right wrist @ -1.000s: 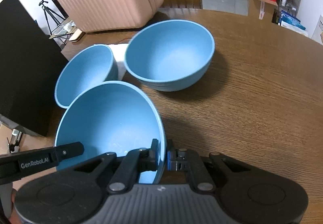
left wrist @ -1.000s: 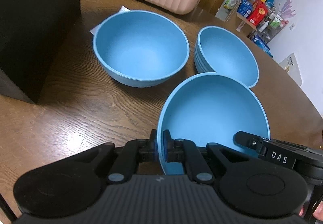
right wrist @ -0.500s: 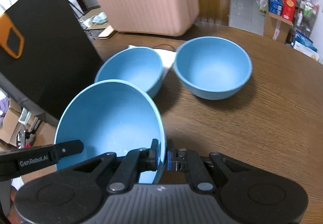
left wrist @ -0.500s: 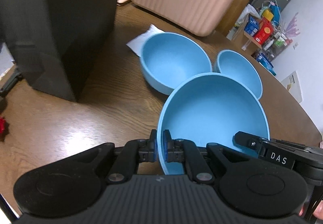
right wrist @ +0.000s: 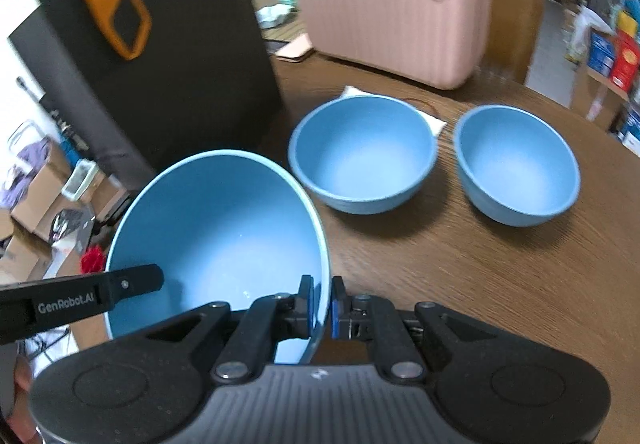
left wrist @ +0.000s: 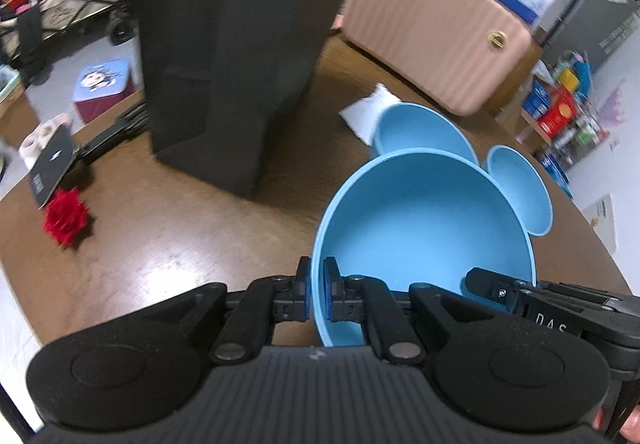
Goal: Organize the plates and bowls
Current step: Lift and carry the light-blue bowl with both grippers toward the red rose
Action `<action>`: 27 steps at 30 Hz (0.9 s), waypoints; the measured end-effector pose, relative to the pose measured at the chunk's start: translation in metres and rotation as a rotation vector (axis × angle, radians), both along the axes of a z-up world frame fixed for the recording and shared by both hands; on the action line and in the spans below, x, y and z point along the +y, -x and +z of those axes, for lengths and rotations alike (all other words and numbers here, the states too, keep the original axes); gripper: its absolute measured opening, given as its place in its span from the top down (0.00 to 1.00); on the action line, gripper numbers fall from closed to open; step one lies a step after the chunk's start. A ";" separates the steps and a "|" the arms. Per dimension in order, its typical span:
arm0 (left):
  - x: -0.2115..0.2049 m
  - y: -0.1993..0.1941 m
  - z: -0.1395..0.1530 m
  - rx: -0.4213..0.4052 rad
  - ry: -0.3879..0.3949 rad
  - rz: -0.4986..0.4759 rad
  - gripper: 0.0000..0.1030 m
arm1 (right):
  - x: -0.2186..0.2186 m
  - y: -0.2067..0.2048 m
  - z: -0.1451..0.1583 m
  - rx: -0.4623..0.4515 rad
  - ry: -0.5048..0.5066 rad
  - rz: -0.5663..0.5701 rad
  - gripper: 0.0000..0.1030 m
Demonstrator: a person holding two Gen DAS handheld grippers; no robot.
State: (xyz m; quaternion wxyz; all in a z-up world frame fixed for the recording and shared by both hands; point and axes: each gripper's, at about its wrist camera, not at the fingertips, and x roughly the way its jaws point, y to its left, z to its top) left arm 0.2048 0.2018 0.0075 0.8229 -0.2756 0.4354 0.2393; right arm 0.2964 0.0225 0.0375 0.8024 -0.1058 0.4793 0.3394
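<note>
Three smooth, round blue bowls show in the right wrist view. Leftmost, the held bowl (right wrist: pixel 216 228) hangs tilted above the wood-grain table (right wrist: pixel 480 284), its thin rim clenched on one side by the left hand-held gripper (left wrist: pixel 316 294) and on the other by the right hand-held gripper (right wrist: pixel 320 306). Further right, the middle bowl (right wrist: pixel 362 154) and the far bowl (right wrist: pixel 516 164) rest apart on the table before a ribbed pink case (right wrist: pixel 392 4). Since a second ago the held bowl has risen and drawn away from them.
</note>
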 end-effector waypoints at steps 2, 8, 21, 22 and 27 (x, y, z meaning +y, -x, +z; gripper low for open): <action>0.002 0.012 0.001 0.002 -0.004 0.029 0.93 | 0.008 0.006 0.000 -0.001 0.005 0.030 0.92; 0.014 0.054 -0.002 0.006 0.002 0.134 0.93 | 0.039 0.030 -0.003 0.005 0.011 0.135 0.92; 0.064 0.104 -0.029 0.052 0.023 0.226 0.93 | 0.102 0.074 -0.031 0.044 0.057 0.249 0.92; 0.067 0.106 -0.032 0.055 0.023 0.230 0.93 | 0.106 0.076 -0.034 0.046 0.061 0.254 0.92; 0.076 0.115 -0.042 0.067 0.002 0.228 0.93 | 0.120 0.085 -0.050 0.064 0.065 0.273 0.92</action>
